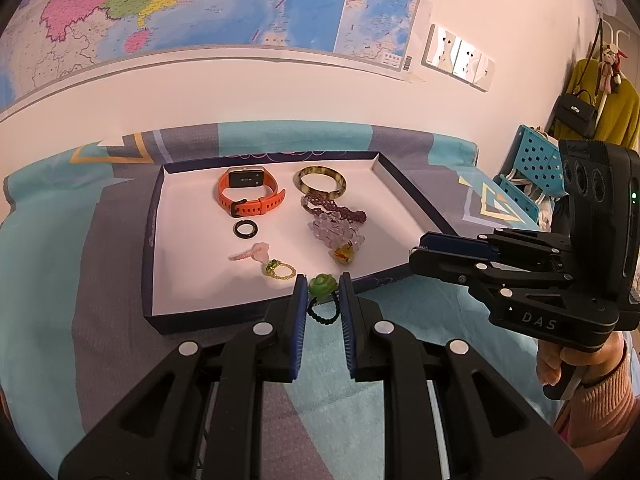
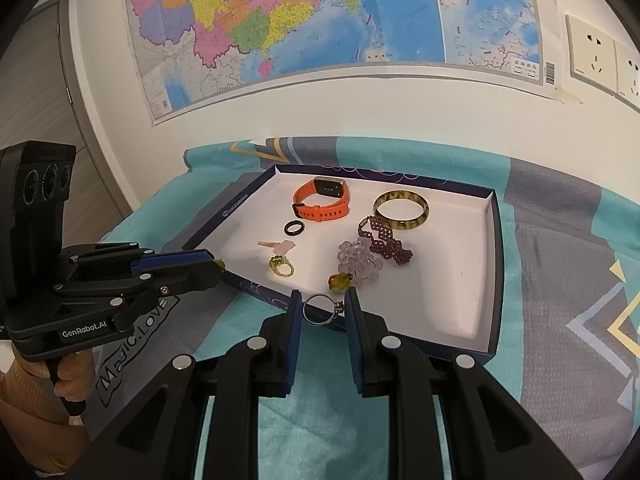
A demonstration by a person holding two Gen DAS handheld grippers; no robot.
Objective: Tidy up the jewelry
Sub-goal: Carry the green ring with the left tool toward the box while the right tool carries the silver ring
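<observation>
- Left wrist view: the left gripper (image 1: pixel 323 294) was closed almost fully on a ring with a green rose-shaped top (image 1: pixel 321 286) and a dark beaded band; the pads pinched it just at the near wall of the tray (image 1: pixel 154 216).
- Right wrist view: the right gripper (image 2: pixel 323 307) was nearly closed on a thin silver ring (image 2: pixel 318 309), held on edge between the pads over the near rim of the same tray.
- Inside the tray lay an orange watch (image 1: pixel 248 192), an amber bangle (image 1: pixel 320 182), a black ring (image 1: pixel 244 229), a pink charm (image 1: pixel 252 254), a yellow-green beaded ring (image 1: pixel 279 270), a dark purple beaded bracelet (image 1: pixel 334 210), and pale lilac beads with an amber stone (image 1: pixel 340 240).
- The tray sat on a teal and grey patterned cloth (image 1: pixel 60 240), below a wall map (image 1: pixel 200 0).
- Risk, as I judged it: either ring could twist or slip out of the pinch, since both were small and gripped by narrow edges.
- Letting go above the rim could send a ring onto the cloth instead of the tray floor.
- The two grippers stood near each other, so a careless move could knock one against the other, or drop a ring onto the beaded ring or the amber stone.
</observation>
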